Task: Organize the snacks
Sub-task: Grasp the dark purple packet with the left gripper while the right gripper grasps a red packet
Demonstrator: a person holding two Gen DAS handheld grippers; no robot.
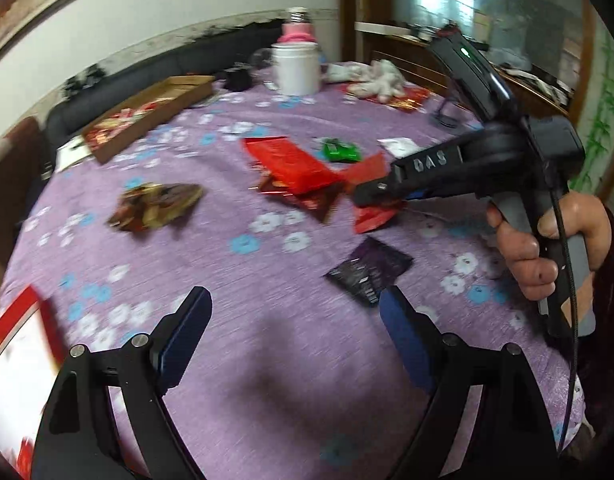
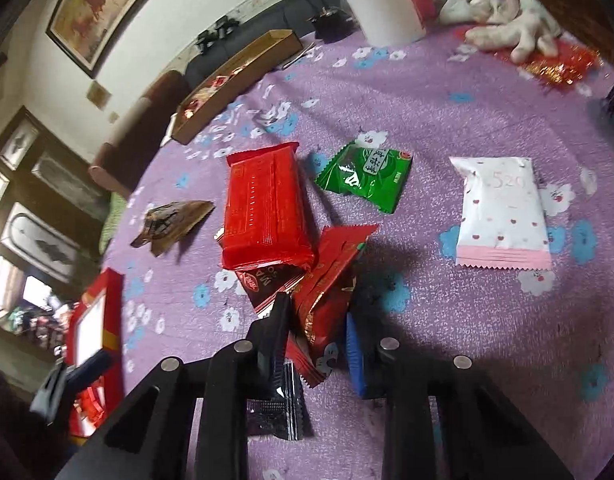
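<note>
My right gripper point(image 2: 317, 336) is shut on a small red snack packet point(image 2: 327, 300) and holds it just above the purple tablecloth; it also shows in the left wrist view point(image 1: 377, 196). A big red packet point(image 2: 263, 208) lies on another dark red one point(image 2: 263, 284). A green packet point(image 2: 365, 176), a white and pink packet point(image 2: 503, 216), a brown packet point(image 2: 171, 224) and a black packet point(image 1: 369, 272) lie around. My left gripper point(image 1: 295, 320) is open and empty, above the cloth near the black packet.
A cardboard tray point(image 1: 147, 116) with snacks stands at the far left. A red box point(image 2: 93, 336) sits at the near left edge. A white jar point(image 1: 297, 66), a pink bottle and a plush toy point(image 2: 511, 28) stand at the back.
</note>
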